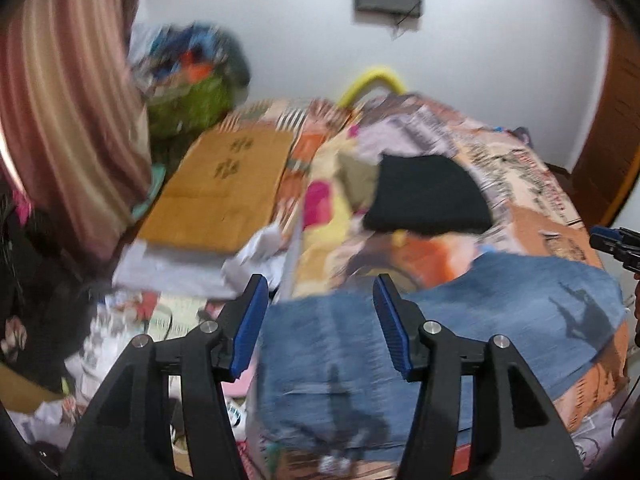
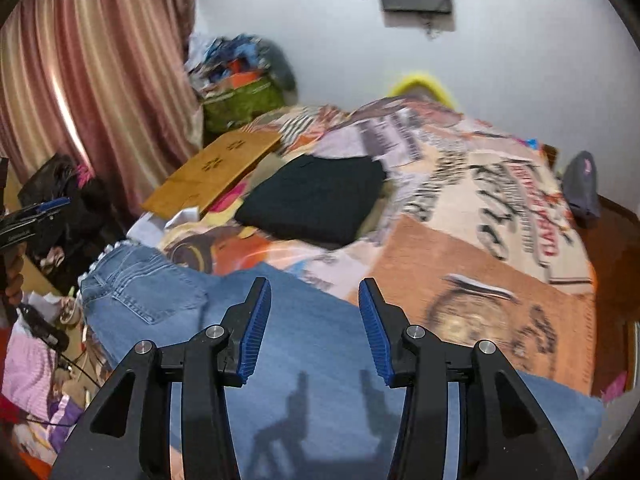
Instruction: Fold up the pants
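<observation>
Both grippers are angled down over the bed, nothing in either. The left gripper [image 1: 320,320] has its blue-padded jaws roughly half open and empty, hovering above the blue denim pants [image 1: 440,332] lying flat on the colourful printed bedspread [image 1: 532,184]. The right gripper [image 2: 314,328] is a bit narrower, also empty, pants right below it. A folded black garment [image 2: 316,204] sits at 12 o'clock, a flat brown cardboard sheet [image 2: 216,172] around 11, and the striped pink curtain [image 2: 92,92] at 10.

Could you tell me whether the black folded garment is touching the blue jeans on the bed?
Apart. The right wrist view shows patterned bedspread between the black garment and the jeans.
</observation>
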A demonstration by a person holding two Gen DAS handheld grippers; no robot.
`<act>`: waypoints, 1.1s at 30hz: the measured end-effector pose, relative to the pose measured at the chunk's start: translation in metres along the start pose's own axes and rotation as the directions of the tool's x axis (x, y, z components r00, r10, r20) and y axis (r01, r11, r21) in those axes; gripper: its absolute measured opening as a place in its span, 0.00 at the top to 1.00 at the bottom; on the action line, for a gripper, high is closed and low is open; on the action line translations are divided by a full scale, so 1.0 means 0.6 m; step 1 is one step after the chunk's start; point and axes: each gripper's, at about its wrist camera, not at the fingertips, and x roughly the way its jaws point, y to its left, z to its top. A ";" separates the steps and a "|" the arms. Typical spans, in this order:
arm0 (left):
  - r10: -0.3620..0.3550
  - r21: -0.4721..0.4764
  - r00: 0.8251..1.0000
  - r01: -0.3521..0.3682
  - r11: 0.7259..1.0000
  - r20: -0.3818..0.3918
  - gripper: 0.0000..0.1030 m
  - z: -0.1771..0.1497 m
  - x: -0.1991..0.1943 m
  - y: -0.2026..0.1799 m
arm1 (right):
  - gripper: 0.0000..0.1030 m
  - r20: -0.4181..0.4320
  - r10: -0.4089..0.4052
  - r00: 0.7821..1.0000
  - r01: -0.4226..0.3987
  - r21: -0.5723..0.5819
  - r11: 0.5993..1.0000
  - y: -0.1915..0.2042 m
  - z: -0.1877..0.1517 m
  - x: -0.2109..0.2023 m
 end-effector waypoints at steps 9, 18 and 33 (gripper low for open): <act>-0.078 -0.128 0.979 0.054 0.990 -0.187 0.47 -0.071 0.135 0.090 | 0.59 -0.161 0.047 0.986 -0.056 -0.055 0.997 0.067 0.027 0.154; -0.165 -0.121 0.957 0.139 0.983 -0.237 0.47 -0.100 0.184 0.077 | 0.59 -0.332 0.031 0.943 -0.069 -0.104 0.992 0.088 0.038 0.278; -0.048 -0.115 0.981 0.026 0.993 -0.189 0.97 -0.124 0.165 0.056 | 0.88 -0.332 0.014 0.943 -0.077 -0.177 0.981 0.108 0.014 0.281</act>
